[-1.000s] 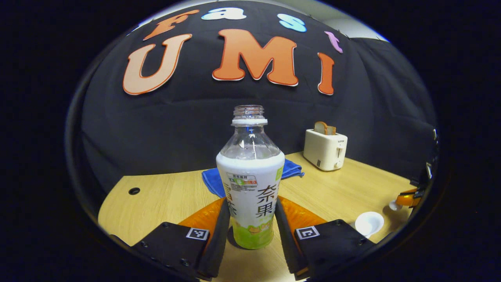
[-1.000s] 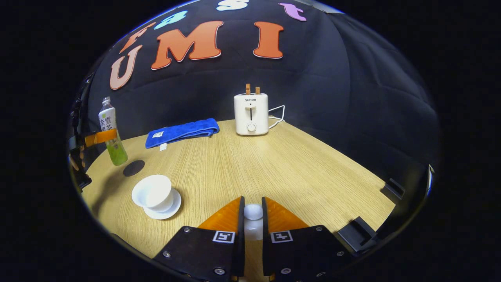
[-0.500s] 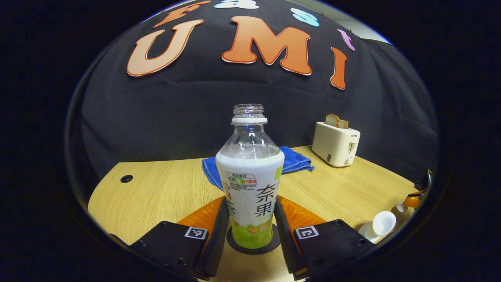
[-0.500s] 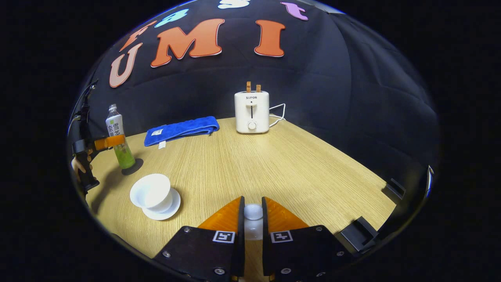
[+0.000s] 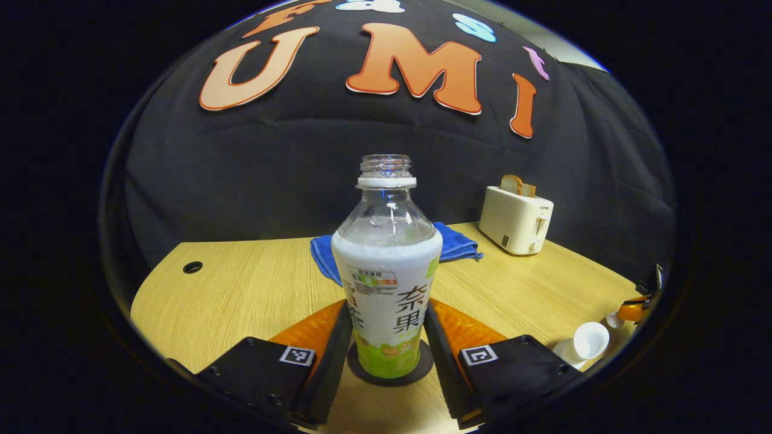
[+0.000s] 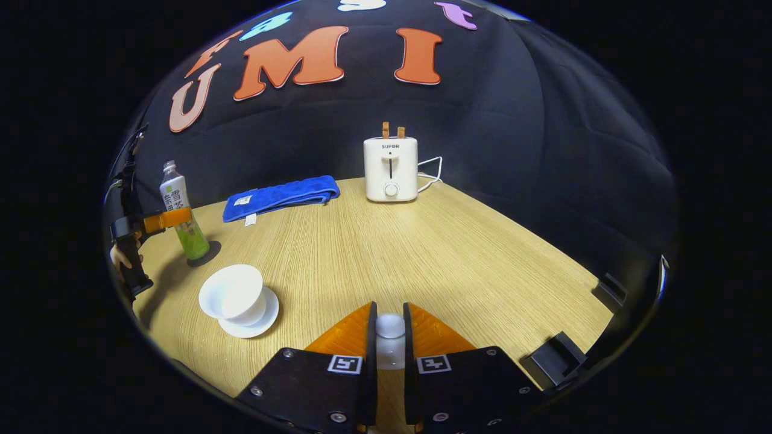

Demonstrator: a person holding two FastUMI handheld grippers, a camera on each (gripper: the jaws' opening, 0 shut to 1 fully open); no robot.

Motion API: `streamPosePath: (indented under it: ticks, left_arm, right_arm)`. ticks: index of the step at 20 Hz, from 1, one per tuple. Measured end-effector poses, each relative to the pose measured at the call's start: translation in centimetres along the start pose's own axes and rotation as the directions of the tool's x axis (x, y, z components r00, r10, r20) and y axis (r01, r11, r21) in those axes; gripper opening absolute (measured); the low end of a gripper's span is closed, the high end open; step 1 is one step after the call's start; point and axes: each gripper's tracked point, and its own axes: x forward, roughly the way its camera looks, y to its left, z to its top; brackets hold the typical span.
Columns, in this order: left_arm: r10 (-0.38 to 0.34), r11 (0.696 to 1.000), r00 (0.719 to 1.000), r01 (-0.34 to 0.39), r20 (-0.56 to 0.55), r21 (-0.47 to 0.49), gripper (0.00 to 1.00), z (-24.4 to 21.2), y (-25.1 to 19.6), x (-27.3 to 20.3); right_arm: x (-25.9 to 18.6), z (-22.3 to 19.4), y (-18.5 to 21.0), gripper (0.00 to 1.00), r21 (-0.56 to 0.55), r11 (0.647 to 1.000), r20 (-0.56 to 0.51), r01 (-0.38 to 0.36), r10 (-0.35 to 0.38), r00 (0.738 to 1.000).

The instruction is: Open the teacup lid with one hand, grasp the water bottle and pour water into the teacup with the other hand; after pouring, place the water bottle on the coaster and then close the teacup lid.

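Your left gripper clamps the uncapped water bottle upright on the coaster; your right gripper pinches the teacup lid, mostly hidden between its jaws.

Clear water bottle with a white label, black writing and green at the bottom. Dark round coaster under it. White teacup on a white saucer. White lid. Blue towel with a small white tag. Cream-white toaster with brown toast. Light wood table with thin stripes.
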Motion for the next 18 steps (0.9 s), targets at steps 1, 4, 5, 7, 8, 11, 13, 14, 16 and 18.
streamPosePath:
  ticks: [1, 4, 5, 7, 8, 11, 13, 14, 16, 18]
  left_arm:
    - [0.000, 1.000, 1.000, 0.000, -0.003, 0.007, 0.73, -0.1, -0.1, -0.1]
    - [0.006, 0.999, 1.000, -0.006, -0.005, 0.037, 0.73, -0.3, -0.4, -0.3]
    - [0.010, 0.999, 1.000, -0.010, -0.004, 0.048, 0.71, -0.4, -0.5, -0.4]
    - [0.015, 0.997, 1.000, -0.015, -0.004, 0.069, 0.78, -0.5, -0.6, -0.7]
    - [0.018, 0.997, 1.000, -0.017, -0.004, 0.080, 0.80, -0.7, -0.8, -0.9]
    - [0.022, 0.994, 1.000, -0.021, -0.014, 0.106, 0.84, -1.4, -1.1, -1.6]
    - [0.035, 0.992, 0.999, -0.034, -0.003, 0.118, 0.86, -1.5, -1.1, -2.3]
    - [0.047, 0.991, 0.999, -0.048, 0.004, 0.125, 0.86, -1.7, -0.9, -2.7]
    - [0.070, 0.989, 0.998, -0.070, 0.005, 0.128, 0.88, -2.3, -0.6, -4.1]
    - [0.113, 0.984, 0.993, -0.116, 0.034, 0.137, 0.86, -2.5, 0.1, -6.0]
  right_arm:
    - [0.1, 0.1, 0.0, 0.18, 0.002, 1.000, 0.002, 0.000, 0.000, 1.000]
    - [0.0, 0.0, -0.1, 0.18, 0.000, 1.000, 0.001, 0.001, -0.001, 1.000]
    - [0.0, 0.1, -0.1, 0.18, 0.000, 1.000, 0.001, 0.001, -0.001, 1.000]
    - [-0.1, 0.3, -0.2, 0.18, 0.001, 1.000, 0.007, 0.000, 0.000, 1.000]
    - [0.0, 0.3, -0.2, 0.19, 0.002, 1.000, 0.009, 0.000, 0.000, 1.000]
    - [-0.1, 0.2, -0.3, 0.19, 0.006, 1.000, 0.009, 0.001, -0.001, 1.000]
    - [-0.3, 0.4, -0.5, 0.19, 0.008, 1.000, 0.012, 0.002, -0.002, 1.000]
    - [-0.4, 0.4, -0.5, 0.19, 0.009, 1.000, 0.014, 0.001, -0.001, 1.000]
    - [-0.6, 0.8, -0.4, 0.18, 0.010, 1.000, 0.025, -0.001, 0.001, 1.000]
    - [-0.8, 1.2, -0.2, 0.18, 0.009, 1.000, 0.036, -0.006, 0.005, 0.999]
